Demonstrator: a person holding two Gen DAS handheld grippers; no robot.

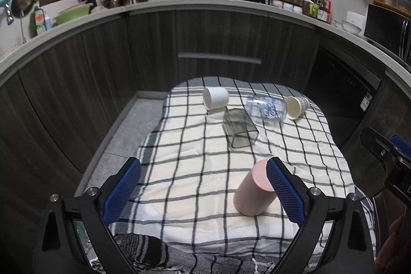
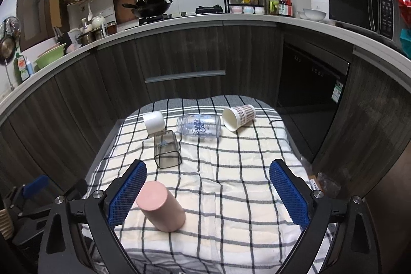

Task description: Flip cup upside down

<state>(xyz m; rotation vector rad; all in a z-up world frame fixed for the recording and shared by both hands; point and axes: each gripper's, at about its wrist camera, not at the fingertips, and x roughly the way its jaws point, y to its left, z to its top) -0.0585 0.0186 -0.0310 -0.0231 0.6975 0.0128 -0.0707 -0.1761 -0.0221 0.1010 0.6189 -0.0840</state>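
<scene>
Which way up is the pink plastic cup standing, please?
Upside down: the pink plastic cup shows a closed flat end on top, its other end down on the checked cloth.

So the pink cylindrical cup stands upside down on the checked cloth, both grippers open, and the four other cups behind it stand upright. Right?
Not quite: the four behind lie on their sides, not upright: white cup, smoky square tumbler, clear printed glass, patterned paper cup, per the right wrist view. The pink cylindrical cup is upside down on the checked cloth; left gripper and right gripper are open.

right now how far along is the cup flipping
Done: the pink cup stands upside down on the checked cloth. In hand: nothing, both grippers open. Left: the white cup, smoky square cup, clear printed cup and checkered paper cup lie sideways.
</scene>
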